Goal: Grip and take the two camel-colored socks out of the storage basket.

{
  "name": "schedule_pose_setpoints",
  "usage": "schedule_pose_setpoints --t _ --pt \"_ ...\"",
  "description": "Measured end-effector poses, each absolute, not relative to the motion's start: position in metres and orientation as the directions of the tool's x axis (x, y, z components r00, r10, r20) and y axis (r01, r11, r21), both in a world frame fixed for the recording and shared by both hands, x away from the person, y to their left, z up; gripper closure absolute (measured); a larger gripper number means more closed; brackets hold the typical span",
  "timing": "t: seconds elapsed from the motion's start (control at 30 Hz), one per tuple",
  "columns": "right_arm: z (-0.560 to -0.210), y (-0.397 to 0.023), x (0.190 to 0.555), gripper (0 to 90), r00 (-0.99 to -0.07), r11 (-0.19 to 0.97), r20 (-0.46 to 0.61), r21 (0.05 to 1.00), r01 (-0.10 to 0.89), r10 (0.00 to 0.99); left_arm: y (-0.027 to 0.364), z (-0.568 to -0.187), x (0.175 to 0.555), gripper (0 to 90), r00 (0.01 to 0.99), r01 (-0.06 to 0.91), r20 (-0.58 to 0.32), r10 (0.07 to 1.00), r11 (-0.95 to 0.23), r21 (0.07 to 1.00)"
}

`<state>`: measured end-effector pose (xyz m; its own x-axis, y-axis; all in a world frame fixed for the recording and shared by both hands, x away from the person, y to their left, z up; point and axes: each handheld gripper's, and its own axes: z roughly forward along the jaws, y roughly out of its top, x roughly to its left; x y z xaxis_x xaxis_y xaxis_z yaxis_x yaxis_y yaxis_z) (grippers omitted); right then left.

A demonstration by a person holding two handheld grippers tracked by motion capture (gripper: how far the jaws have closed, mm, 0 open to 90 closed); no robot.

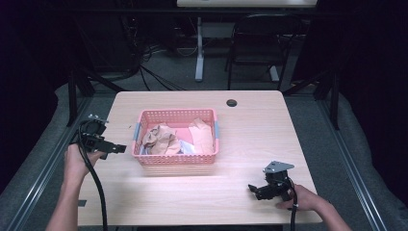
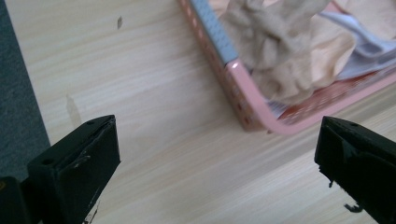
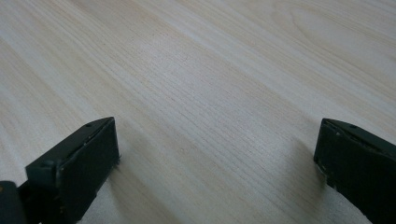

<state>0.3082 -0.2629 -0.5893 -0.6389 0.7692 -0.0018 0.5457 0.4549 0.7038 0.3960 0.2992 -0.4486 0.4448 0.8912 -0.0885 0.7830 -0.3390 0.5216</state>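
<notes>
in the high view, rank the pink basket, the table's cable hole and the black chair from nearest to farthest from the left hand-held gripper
1. Pink basket: just right of the left hand-held gripper, mid table.
2. Cable hole: near the table's far edge, right of the basket.
3. Black chair: on the floor beyond the table.

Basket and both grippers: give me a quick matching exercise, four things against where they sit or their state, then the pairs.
Things:
1. basket
2. left gripper
3. right gripper
4. crumpled cloths

Places or states:
A. open, over bare wood near the table's front right
B. pink, standing mid-table
C. lying inside the basket
D. open, beside the basket's left end, holding nothing

Pairs: 1-B, 2-D, 3-A, 4-C
</notes>
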Motion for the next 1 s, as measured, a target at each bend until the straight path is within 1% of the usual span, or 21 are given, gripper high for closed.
schedule_pose_setpoints --t 0.1,0.17,0.4,0.53,0.63,0.67,0.7,0.8,0.9,1.0 --pt "-0.589 -0.263 0.308 0.0 -0.640 0.456 -0.002 0.703 0.546 0.768 0.291 -0.443 0.400 0.0 0.463 0.773 -0.076 0.883 -0.360 0.522" --pt "-0.589 -0.263 0.308 0.0 -0.639 0.458 -0.004 0.701 0.547 0.769 0.279 -0.440 0.407 0.0 0.484 0.765 -0.075 0.872 -0.380 0.521" --pt "-0.589 -0.263 0.308 0.0 -0.639 0.454 -0.001 0.704 0.546 0.769 0.255 -0.447 0.423 0.0 0.520 0.760 -0.080 0.850 -0.418 0.498" --pt "-0.589 -0.263 0.308 0.0 -0.640 0.457 -0.002 0.703 0.546 0.768 0.234 -0.455 0.434 0.1 0.553 0.755 -0.079 0.830 -0.458 0.469" --pt "-0.589 -0.263 0.308 0.0 -0.640 0.456 -0.002 0.703 0.546 0.768 0.225 -0.458 0.436 1.8 0.565 0.749 -0.077 0.822 -0.472 0.465" --pt "-0.589 -0.263 0.308 0.0 -0.638 0.457 -0.004 0.702 0.546 0.770 0.221 -0.459 0.438 3.6 0.574 0.745 -0.076 0.815 -0.482 0.460" --pt "-0.589 -0.263 0.308 0.0 -0.640 0.458 -0.004 0.702 0.546 0.769 0.213 -0.462 0.441 8.2 0.584 0.742 -0.064 0.809 -0.500 0.446" --pt "-0.589 -0.263 0.308 0.0 -0.638 0.457 -0.004 0.702 0.546 0.770 0.207 -0.464 0.444 13.8 0.590 0.743 -0.076 0.803 -0.504 0.440" --pt "-0.589 -0.263 0.308 0.0 -0.640 0.456 -0.001 0.703 0.546 0.768 0.197 -0.470 0.451 15.4 0.602 0.737 -0.048 0.797 -0.531 0.419" --pt "-0.589 -0.263 0.308 0.0 -0.640 0.457 -0.002 0.702 0.546 0.768 0.194 -0.473 0.456 16.5 0.593 0.745 -0.033 0.805 -0.533 0.401"
